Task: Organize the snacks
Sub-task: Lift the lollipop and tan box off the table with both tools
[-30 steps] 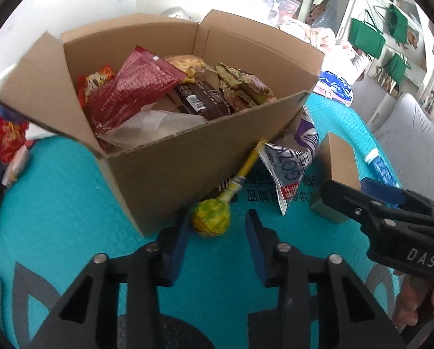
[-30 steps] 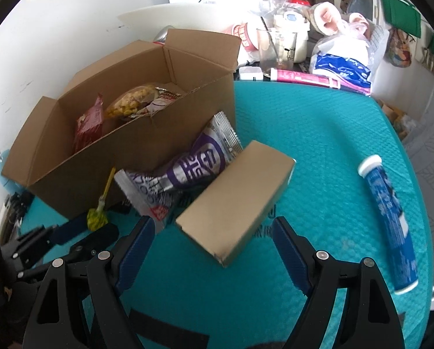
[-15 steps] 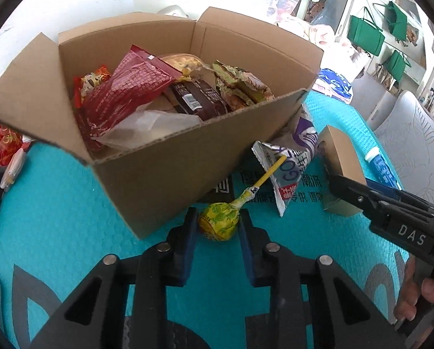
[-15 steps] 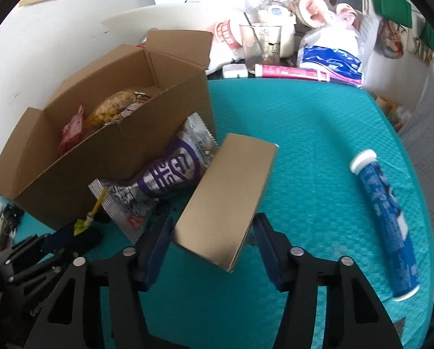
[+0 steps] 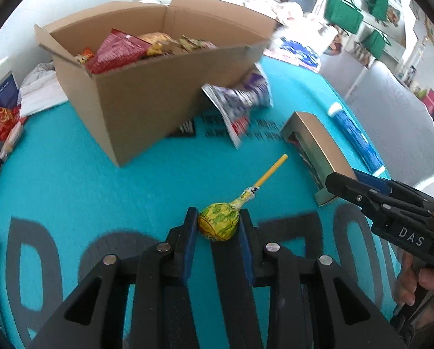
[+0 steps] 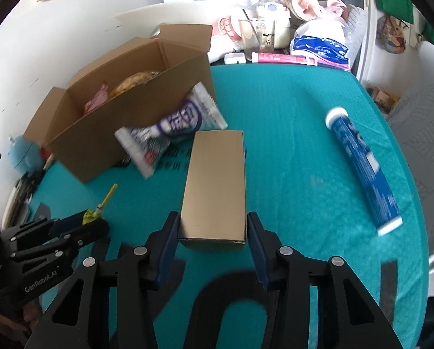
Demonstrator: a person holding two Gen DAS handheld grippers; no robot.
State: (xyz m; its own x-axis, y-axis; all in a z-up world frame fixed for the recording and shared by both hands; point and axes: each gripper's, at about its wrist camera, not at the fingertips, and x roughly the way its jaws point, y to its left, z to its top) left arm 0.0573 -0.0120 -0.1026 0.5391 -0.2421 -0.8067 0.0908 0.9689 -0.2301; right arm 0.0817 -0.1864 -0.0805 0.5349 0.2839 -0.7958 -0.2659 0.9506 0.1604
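- Cardboard box (image 5: 158,87), at eleven o'clock, already holds several snacks.
- Your left gripper (image 5: 218,229) clamps the lollipop (image 5: 219,224); your right gripper (image 6: 212,232) is closing on the gold carton (image 6: 215,186).
- Purple packet (image 6: 170,129) and blue tube (image 6: 362,168) remain on the mat.

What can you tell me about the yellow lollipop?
The lollipop has a round head in a crinkly yellow wrapper with green marks, twisted at the neck, and a thin yellow stick pointing up and right, away from the camera. The left hand-held gripper clamps the head between its blue pads. It is in front of the cardboard box, apart from it, over the teal mat.
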